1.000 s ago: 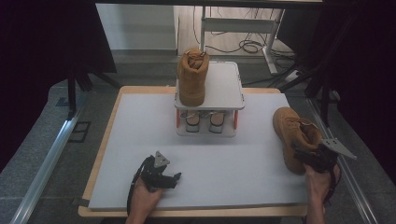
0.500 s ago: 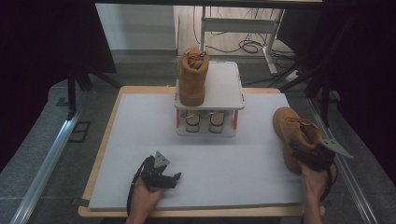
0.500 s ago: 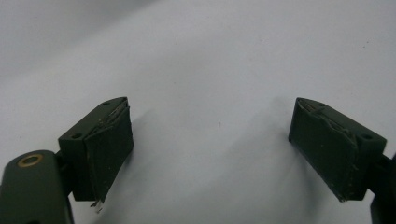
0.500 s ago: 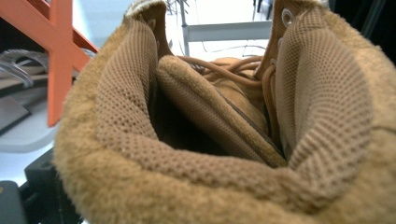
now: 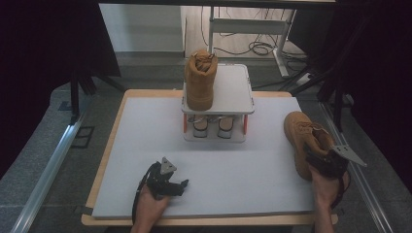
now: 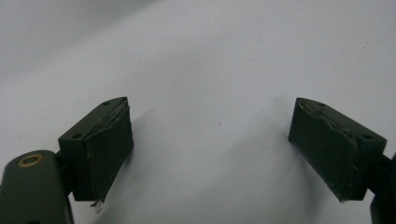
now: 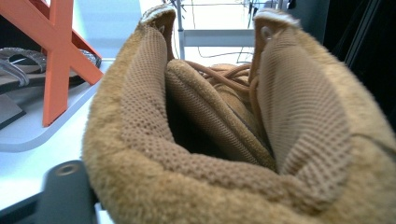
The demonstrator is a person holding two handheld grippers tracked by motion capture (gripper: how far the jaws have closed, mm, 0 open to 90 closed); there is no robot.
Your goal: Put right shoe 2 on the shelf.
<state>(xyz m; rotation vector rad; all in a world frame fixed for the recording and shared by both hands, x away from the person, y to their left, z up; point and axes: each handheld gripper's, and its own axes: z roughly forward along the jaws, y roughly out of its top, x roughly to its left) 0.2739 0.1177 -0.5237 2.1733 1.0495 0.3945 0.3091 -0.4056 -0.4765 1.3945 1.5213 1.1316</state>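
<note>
Tan suede marks the boot (image 5: 303, 141) at the right edge of the grey mat (image 5: 145, 145) in the high view, lying with its toe pointing away from the person. The right gripper (image 5: 323, 162) sits at the boot's heel end, at the collar, held by the right hand (image 5: 328, 187); its jaws have just been closing around the collar, though whether the pads press on it yet cannot be told. A second boot (image 5: 200, 80) stands on top of a small white rack (image 5: 233, 92) at the far middle of the mat, with a pair of shoes (image 5: 212, 125) on the shelf beneath. The left gripper (image 5: 180, 184) rests on the mat near the front edge, well apart from both boots.

From the left gripper view, its jaws stand spread wide over the bare mat (image 6: 210, 70), nothing between them.

From the right gripper view, the boot's padded collar (image 7: 210, 182) sits right up against the camera, tongue and laces (image 7: 229, 74) behind it, an orange rack leg (image 7: 58, 51) at left.
</note>
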